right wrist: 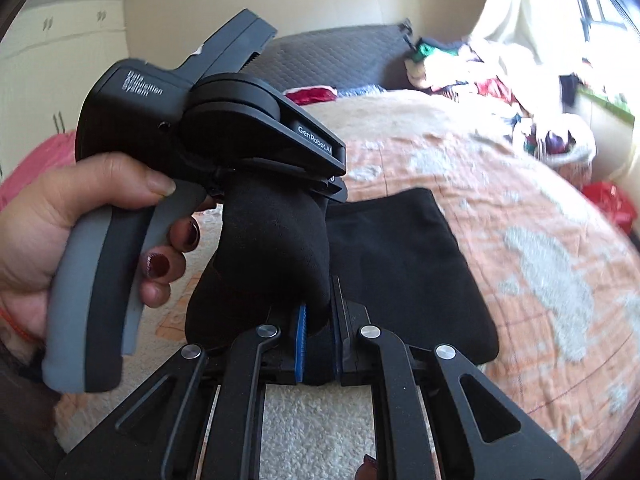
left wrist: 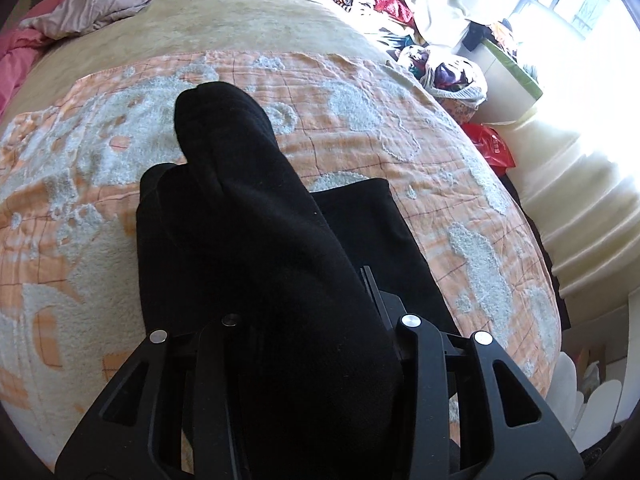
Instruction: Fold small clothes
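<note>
R gripper fingers clamped on black sock | L gripper fingers also pinching it, other end, per R wrist view | sock held betw. both, above bed; 2nd black piece flat on blanket beneath | step: mid-fold/pairing, prob. | next: align ends, lower onto flat piece w/o bunching

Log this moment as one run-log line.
left claw: gripping black sock | right claw: shut on sock | folded black garment: on bedspread
</note>
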`<act>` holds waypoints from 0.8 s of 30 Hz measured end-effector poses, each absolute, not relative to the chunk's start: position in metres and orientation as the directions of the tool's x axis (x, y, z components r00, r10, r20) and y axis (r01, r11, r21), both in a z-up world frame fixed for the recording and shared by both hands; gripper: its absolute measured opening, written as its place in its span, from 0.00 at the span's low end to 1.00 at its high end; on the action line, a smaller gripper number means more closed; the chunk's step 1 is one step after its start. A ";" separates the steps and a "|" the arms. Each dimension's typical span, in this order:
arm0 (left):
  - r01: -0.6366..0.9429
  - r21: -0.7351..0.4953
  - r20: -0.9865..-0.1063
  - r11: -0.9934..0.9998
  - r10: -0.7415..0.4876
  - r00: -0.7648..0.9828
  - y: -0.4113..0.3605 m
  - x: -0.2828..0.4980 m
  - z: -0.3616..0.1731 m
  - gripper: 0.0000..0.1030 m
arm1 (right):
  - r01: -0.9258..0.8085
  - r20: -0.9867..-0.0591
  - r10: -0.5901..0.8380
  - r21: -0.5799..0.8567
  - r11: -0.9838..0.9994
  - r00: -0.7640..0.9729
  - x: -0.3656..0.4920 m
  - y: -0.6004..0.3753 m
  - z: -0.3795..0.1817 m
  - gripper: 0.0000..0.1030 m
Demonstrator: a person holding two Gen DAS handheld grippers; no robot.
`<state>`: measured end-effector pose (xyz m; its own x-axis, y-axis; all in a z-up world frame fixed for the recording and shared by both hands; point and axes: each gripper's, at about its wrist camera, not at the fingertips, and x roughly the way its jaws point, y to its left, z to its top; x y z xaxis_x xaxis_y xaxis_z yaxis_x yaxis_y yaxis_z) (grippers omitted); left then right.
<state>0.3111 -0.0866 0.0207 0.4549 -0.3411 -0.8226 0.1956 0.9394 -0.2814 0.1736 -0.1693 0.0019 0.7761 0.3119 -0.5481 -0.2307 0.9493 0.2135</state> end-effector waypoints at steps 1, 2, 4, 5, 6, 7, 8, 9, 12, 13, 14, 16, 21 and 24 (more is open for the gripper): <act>0.193 -0.276 -0.828 0.941 -0.335 0.449 -0.091 0.314 0.018 0.28 | -0.219 -0.555 0.321 0.244 0.945 0.767 0.175 -0.174 0.001 0.08; 0.194 -0.269 -0.832 0.943 -0.329 0.446 -0.094 0.315 0.017 0.28 | -0.207 -0.563 0.328 0.269 0.941 0.759 0.179 -0.180 0.001 0.09; 0.199 -0.253 -0.840 0.947 -0.317 0.440 -0.103 0.317 0.015 0.28 | -0.184 -0.579 0.328 0.294 0.938 0.746 0.180 -0.185 -0.002 0.09; 0.201 -0.248 -0.843 0.948 -0.314 0.437 -0.107 0.318 0.014 0.28 | -0.174 -0.585 0.329 0.306 0.936 0.742 0.181 -0.188 -0.004 0.09; 0.202 -0.243 -0.847 0.949 -0.309 0.433 -0.111 0.319 0.012 0.28 | -0.165 -0.590 0.332 0.319 0.933 0.736 0.181 -0.190 -0.005 0.09; 0.200 -0.238 -0.851 0.950 -0.304 0.429 -0.114 0.320 0.011 0.28 | -0.158 -0.593 0.338 0.335 0.929 0.731 0.181 -0.191 -0.007 0.08; 0.201 -0.232 -0.854 0.952 -0.298 0.426 -0.118 0.321 0.009 0.28 | -0.148 -0.595 0.346 0.356 0.923 0.725 0.181 -0.195 -0.009 0.09; 0.203 -0.227 -0.856 0.953 -0.294 0.424 -0.121 0.322 0.008 0.29 | -0.139 -0.597 0.355 0.377 0.916 0.720 0.181 -0.198 -0.011 0.09; 0.203 -0.213 -0.864 0.956 -0.282 0.418 -0.131 0.325 0.004 0.30 | -0.106 -0.599 0.384 0.445 0.889 0.703 0.180 -0.211 -0.016 0.08; 0.202 -0.211 -0.866 0.956 -0.279 0.416 -0.134 0.326 0.003 0.31 | -0.097 -0.599 0.394 0.465 0.880 0.697 0.179 -0.215 -0.017 0.08; 0.200 -0.210 -0.867 0.957 -0.277 0.414 -0.137 0.328 0.002 0.32 | -0.089 -0.599 0.401 0.481 0.872 0.693 0.179 -0.218 -0.018 0.08; 0.195 -0.213 -0.869 0.957 -0.277 0.410 -0.140 0.330 0.000 0.36 | -0.070 -0.599 0.411 0.509 0.858 0.688 0.178 -0.227 -0.020 0.08; 0.196 -0.259 -0.864 0.946 -0.317 0.392 -0.145 0.334 -0.003 0.56 | -0.023 -0.608 0.453 0.581 0.813 0.652 0.184 -0.240 -0.030 0.09; 0.200 -0.362 -0.824 0.910 -0.413 0.388 -0.138 0.332 0.004 0.60 | 0.016 -0.610 0.485 0.632 0.775 0.627 0.187 -0.247 -0.040 0.10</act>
<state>0.3321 -0.1381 0.0042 0.3877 -0.4129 -0.8241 0.1995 0.9104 -0.3623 0.1873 -0.2471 -0.0398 0.6266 0.4849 -0.6101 0.0163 0.7746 0.6323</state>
